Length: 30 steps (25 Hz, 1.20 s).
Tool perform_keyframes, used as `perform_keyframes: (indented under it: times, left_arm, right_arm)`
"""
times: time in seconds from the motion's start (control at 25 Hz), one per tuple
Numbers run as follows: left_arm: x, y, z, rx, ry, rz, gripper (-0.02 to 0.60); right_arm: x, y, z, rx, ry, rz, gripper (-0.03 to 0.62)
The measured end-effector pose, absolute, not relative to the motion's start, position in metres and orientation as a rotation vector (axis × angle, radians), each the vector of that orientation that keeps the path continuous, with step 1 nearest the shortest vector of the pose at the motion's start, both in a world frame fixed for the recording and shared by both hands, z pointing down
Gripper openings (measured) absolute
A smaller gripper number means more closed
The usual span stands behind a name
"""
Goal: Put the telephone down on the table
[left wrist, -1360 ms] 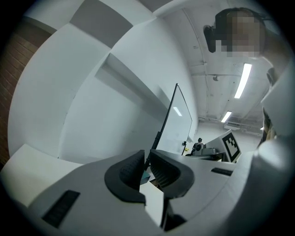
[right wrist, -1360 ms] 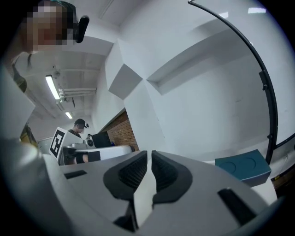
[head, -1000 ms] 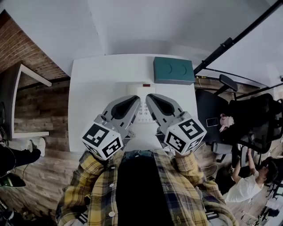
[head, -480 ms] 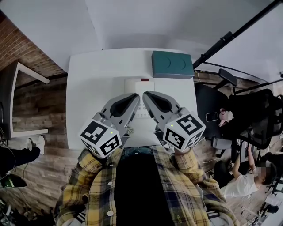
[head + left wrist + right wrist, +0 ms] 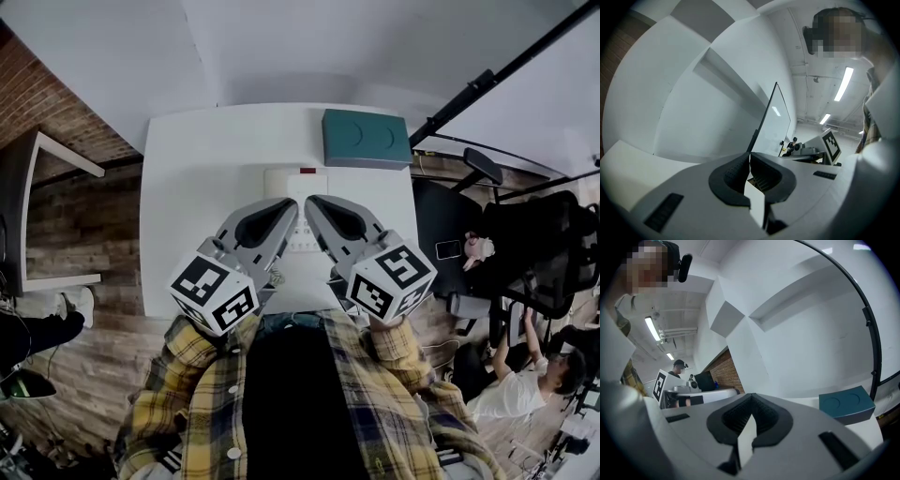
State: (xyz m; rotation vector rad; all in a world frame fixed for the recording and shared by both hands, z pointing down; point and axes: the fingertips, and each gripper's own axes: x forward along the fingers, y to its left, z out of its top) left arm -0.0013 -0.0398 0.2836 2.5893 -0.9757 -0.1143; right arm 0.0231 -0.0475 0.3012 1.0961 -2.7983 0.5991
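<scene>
A white desk telephone (image 5: 286, 183) lies flat on the white table (image 5: 192, 187), its near part hidden under my two grippers. My left gripper (image 5: 290, 211) and my right gripper (image 5: 313, 206) hover side by side over it, tips close together and pointing away from me. In the left gripper view the left gripper (image 5: 749, 157) has its dark pads pressed together with nothing between them. The right gripper (image 5: 751, 397) looks the same in its own view, shut and empty. Whether either touches the telephone I cannot tell.
A teal box (image 5: 366, 139) stands at the table's far right corner, also seen from the right gripper as the teal box (image 5: 846, 404). A black pole (image 5: 487, 84) slants past the right edge. A black chair (image 5: 544, 253) and people sit to the right; a dark desk (image 5: 28, 216) stands left.
The head view has shifted a little, so the table sits slightly higher in the picture. Both grippers keep their place over the telephone and stay shut.
</scene>
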Motion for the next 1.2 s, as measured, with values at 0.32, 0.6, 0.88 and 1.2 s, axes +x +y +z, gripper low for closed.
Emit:
perform_keyframes:
  times: [0.32,0.6,0.88,1.2]
  left_arm:
    - [-0.0013,-0.0396,0.2822,2.589,-0.986,-0.116,0.021]
    - [-0.0007,-0.0398,0.2817,2.598,-0.994,-0.107,0.021]
    - [0.0001,-0.0393,0.2830,2.597,-0.990,-0.105,0.021]
    - [0.0004,-0.0396,0.2821,2.597,-0.991,-0.108,0.021]
  right_arm:
    - [0.0278,-0.0479,0.2954,1.108,-2.810,0.573,0.025]
    - [0.0292,-0.0483,0.2944,1.108,-2.809,0.556,0.025]
    - [0.0250,-0.0490,0.2966,1.079,-2.802,0.536,0.023]
    - [0.0264,-0.0487,0.2955,1.080,-2.794,0.539,0.023]
